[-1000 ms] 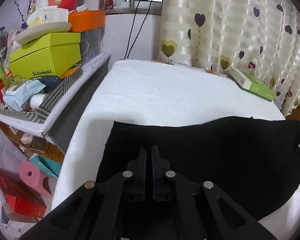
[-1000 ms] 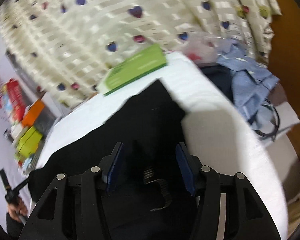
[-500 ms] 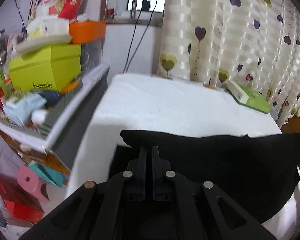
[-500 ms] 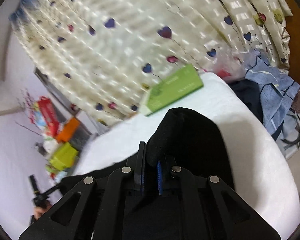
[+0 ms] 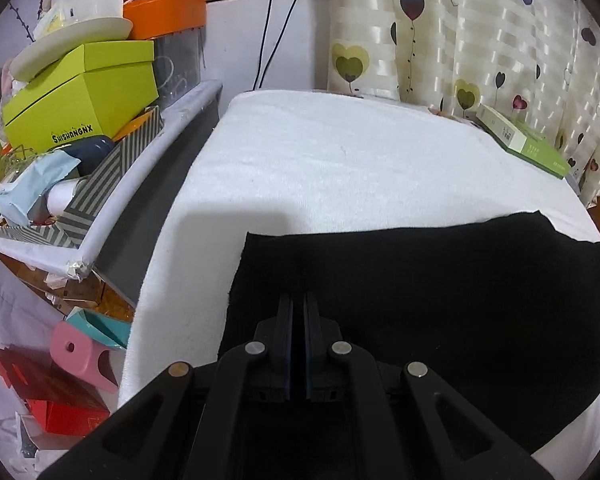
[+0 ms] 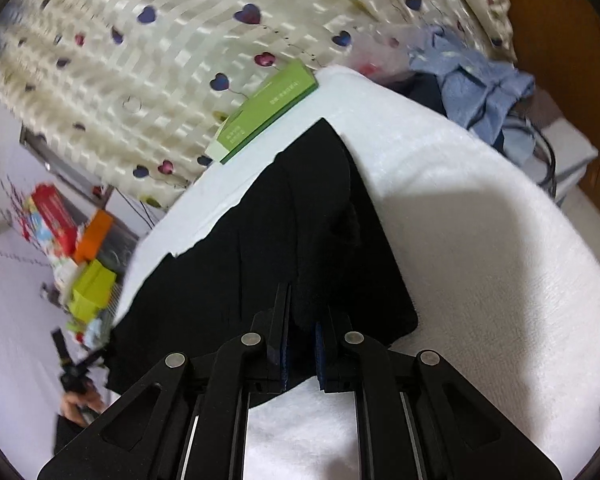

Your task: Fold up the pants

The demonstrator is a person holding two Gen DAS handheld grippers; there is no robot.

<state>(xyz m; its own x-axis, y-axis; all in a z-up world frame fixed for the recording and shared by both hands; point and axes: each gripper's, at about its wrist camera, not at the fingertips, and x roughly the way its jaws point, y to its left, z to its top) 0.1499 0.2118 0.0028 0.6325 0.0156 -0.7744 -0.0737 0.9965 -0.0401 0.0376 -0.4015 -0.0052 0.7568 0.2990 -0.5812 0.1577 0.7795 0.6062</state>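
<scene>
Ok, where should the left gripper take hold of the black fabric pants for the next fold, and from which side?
Probably the black fabric pants at their far-left corner. That corner lies flat and square on the white towelled table, with bare towel on two sides. Come in low from the left edge, sliding one finger under; the left gripper looks shut above the cloth.

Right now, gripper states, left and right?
Left gripper: shut on the black fabric pants.
Right gripper: jaws slightly apart, a fold of the pants between them; grip cannot be told.
</scene>
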